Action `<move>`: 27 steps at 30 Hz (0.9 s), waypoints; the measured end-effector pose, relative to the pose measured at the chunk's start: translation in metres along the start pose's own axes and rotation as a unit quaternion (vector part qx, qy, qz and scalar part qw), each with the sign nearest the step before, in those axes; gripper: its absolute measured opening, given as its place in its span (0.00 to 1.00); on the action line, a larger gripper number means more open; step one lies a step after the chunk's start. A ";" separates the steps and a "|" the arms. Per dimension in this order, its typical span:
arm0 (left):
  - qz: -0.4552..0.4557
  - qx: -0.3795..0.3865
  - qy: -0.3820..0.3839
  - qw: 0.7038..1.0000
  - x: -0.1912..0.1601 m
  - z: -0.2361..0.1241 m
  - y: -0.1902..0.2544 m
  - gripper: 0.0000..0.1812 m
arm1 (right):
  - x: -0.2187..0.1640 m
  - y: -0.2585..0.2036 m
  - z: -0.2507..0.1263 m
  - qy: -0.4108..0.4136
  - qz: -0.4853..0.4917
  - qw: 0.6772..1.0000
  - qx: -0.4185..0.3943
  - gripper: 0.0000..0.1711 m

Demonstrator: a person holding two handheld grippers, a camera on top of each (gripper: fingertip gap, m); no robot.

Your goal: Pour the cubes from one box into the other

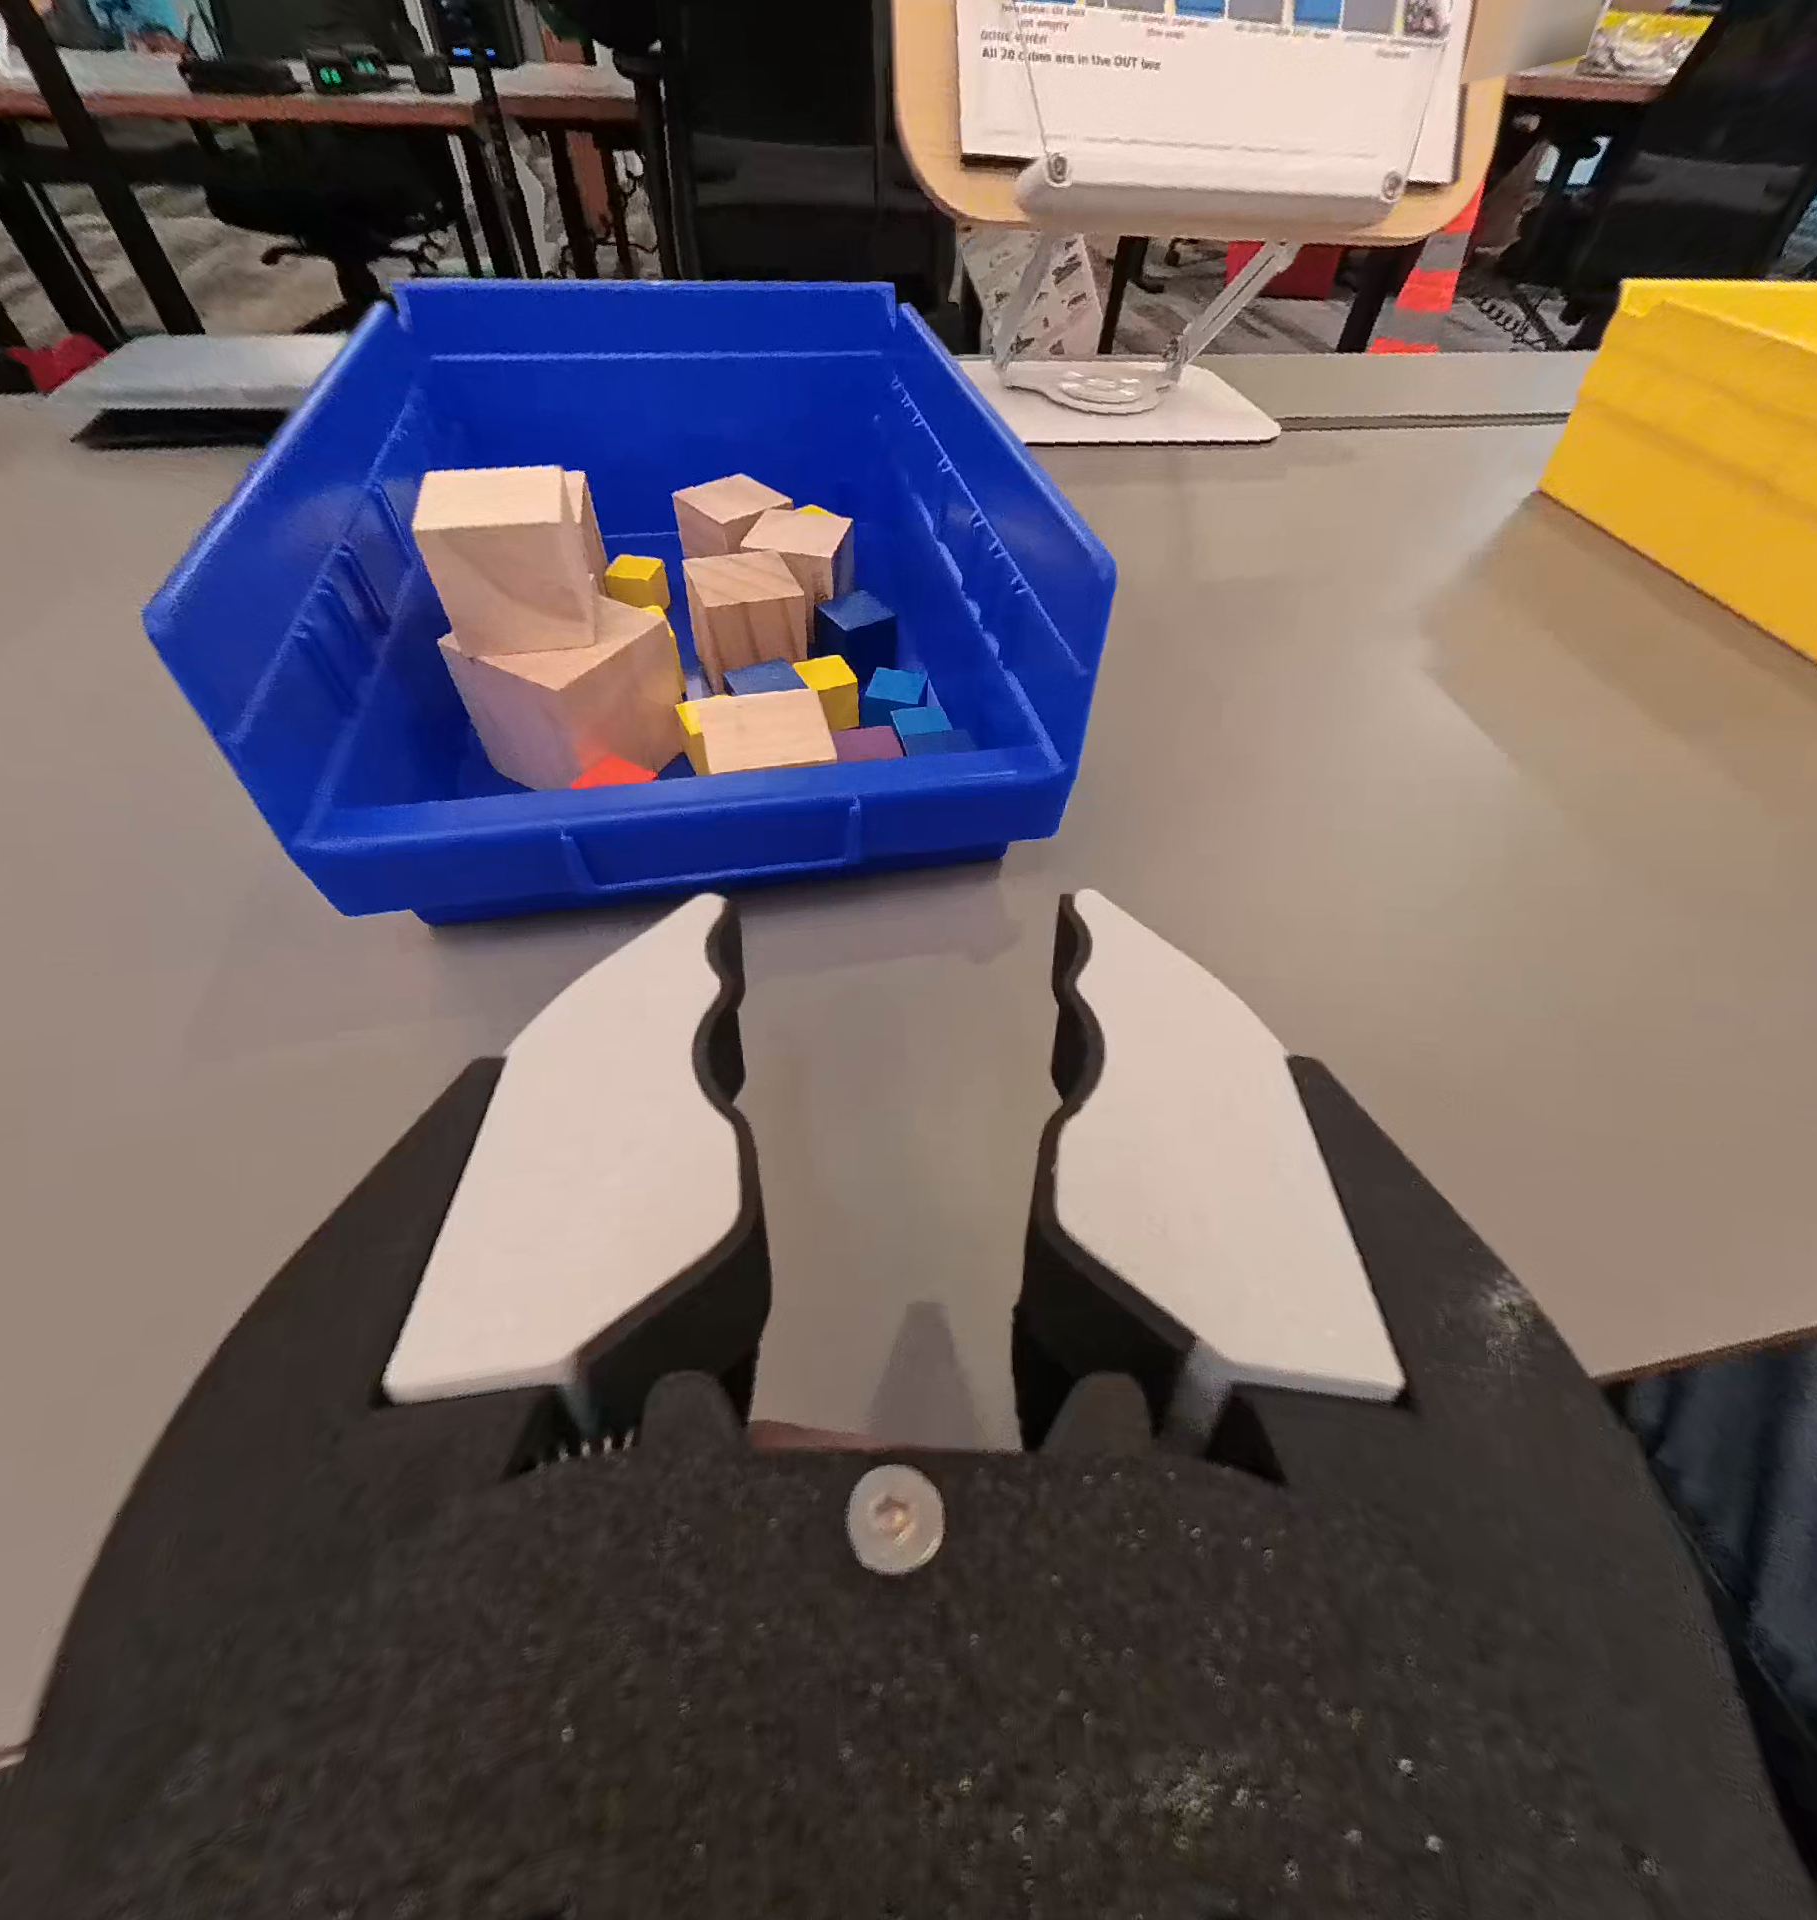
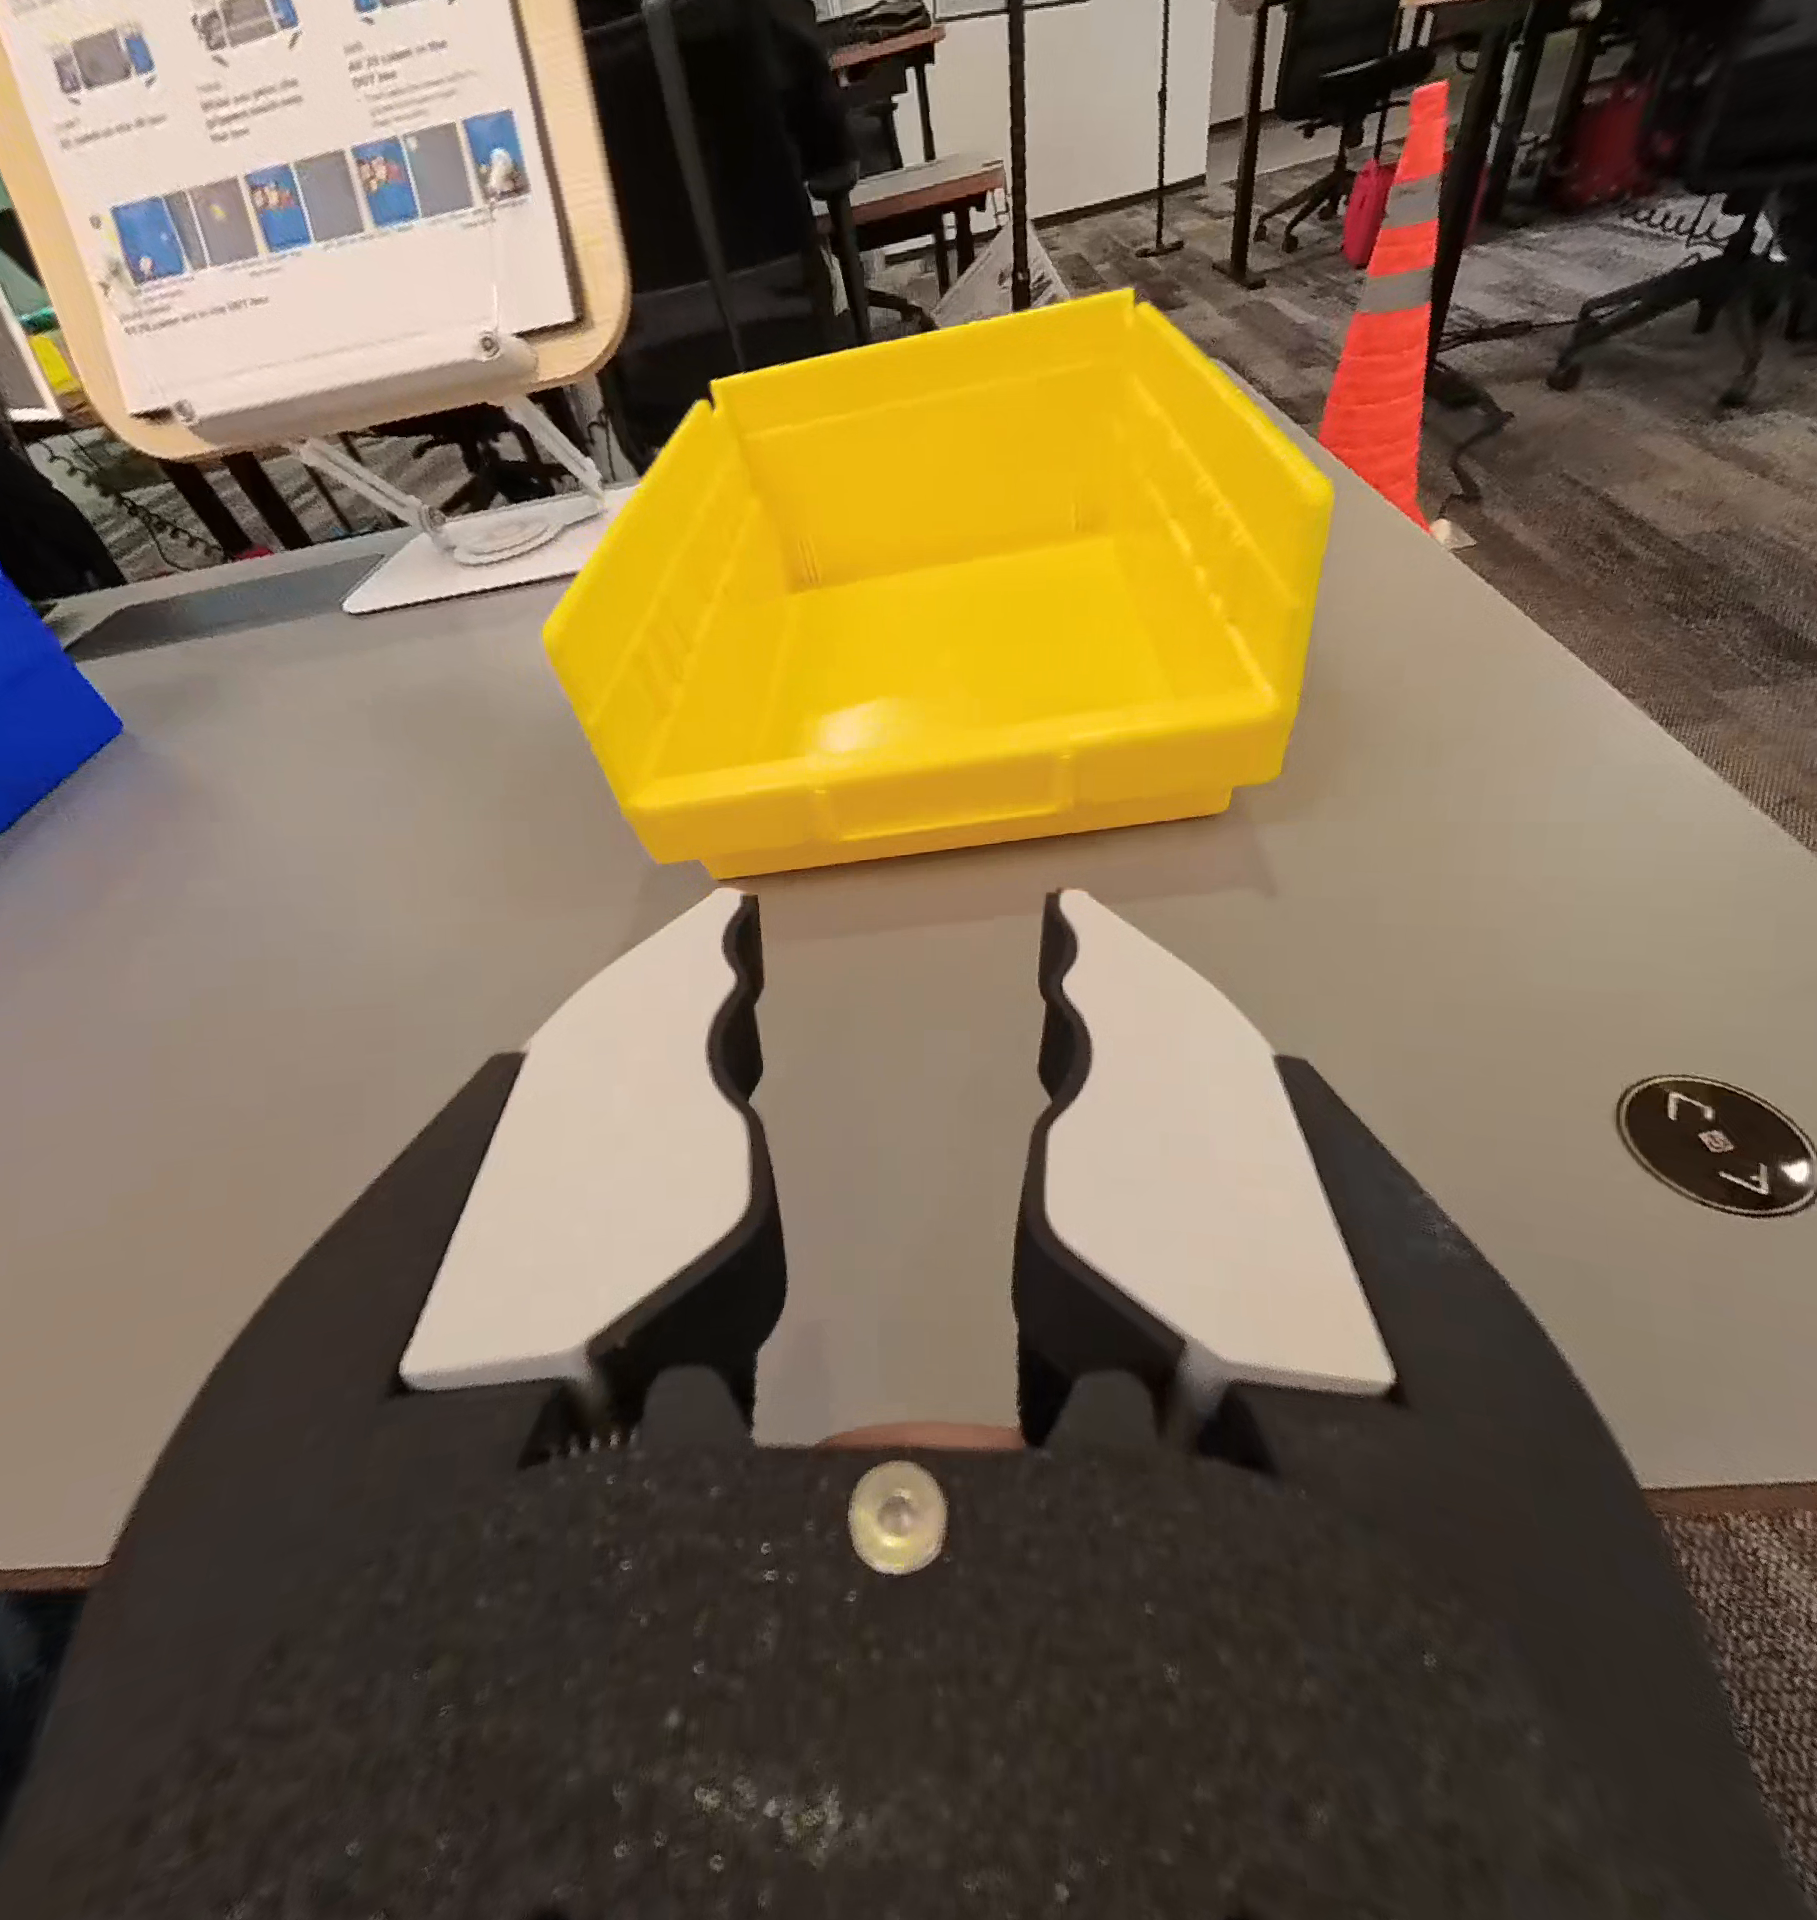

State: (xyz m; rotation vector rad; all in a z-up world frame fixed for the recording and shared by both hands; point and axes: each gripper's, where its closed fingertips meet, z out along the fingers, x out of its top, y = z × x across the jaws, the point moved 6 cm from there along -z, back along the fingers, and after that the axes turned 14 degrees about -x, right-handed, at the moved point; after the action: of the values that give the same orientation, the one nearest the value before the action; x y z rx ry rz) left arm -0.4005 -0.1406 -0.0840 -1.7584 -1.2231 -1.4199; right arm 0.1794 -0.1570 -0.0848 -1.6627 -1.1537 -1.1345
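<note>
The blue box sits on the grey tabletop, holding wooden and coloured cubes; the left gripper hovers just before it, jaws wide and empty; right of the blue box stands the yellow box, empty, with the right gripper near it, likewise wide and empty.

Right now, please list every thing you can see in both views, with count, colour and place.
blue box: one, blue, on the table before the left gripper.
cubes: many, exact count unclear; plain wood, yellow, blue, purple, red; inside the blue box.
yellow box: one, yellow, holds nothing visible, before the right gripper.
table: one, grey, under both boxes.
instruction board: one, white sheet on a stand, behind the boxes.
traffic cone: one, orange, on the floor beyond the table.
left gripper: open, holds nothing.
right gripper: open, holds nothing.
</note>
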 end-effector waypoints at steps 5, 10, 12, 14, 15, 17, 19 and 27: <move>-0.014 0.003 0.006 1.000 -0.001 -0.011 -0.007 0.32 | -0.002 -0.011 0.001 -0.005 -0.010 1.000 0.014 0.30; -0.033 0.007 0.002 0.999 -0.004 -0.017 -0.017 0.32 | -0.002 -0.015 0.003 -0.006 -0.012 1.000 0.020 0.29; -0.041 0.006 0.001 0.999 -0.005 -0.018 -0.020 0.32 | -0.003 -0.018 0.004 -0.006 -0.016 1.000 0.024 0.29; -0.044 0.014 -0.003 0.999 -0.006 -0.019 -0.023 0.32 | -0.003 -0.021 0.003 -0.005 -0.024 0.999 0.030 0.29; -0.041 0.019 -0.007 0.999 -0.006 -0.019 -0.027 0.31 | -0.003 -0.025 0.002 -0.004 -0.033 0.999 0.035 0.29; -0.030 0.034 -0.016 0.999 -0.003 -0.017 -0.040 0.31 | -0.001 -0.034 0.001 -0.005 -0.064 0.997 0.048 0.29; -0.022 0.055 -0.038 0.998 0.001 -0.014 -0.062 0.33 | 0.007 -0.050 0.003 -0.008 -0.093 0.993 0.067 0.30; -0.042 0.090 -0.068 0.993 0.019 0.019 -0.146 0.33 | 0.095 -0.189 0.070 0.013 -0.217 0.953 0.212 0.30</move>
State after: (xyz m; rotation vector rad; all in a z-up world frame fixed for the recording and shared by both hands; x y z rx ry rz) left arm -0.5235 -0.0569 -0.0874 -1.7199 -1.4642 -1.2082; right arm 0.0316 -0.0184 0.0079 -1.0897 -1.6657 -1.0621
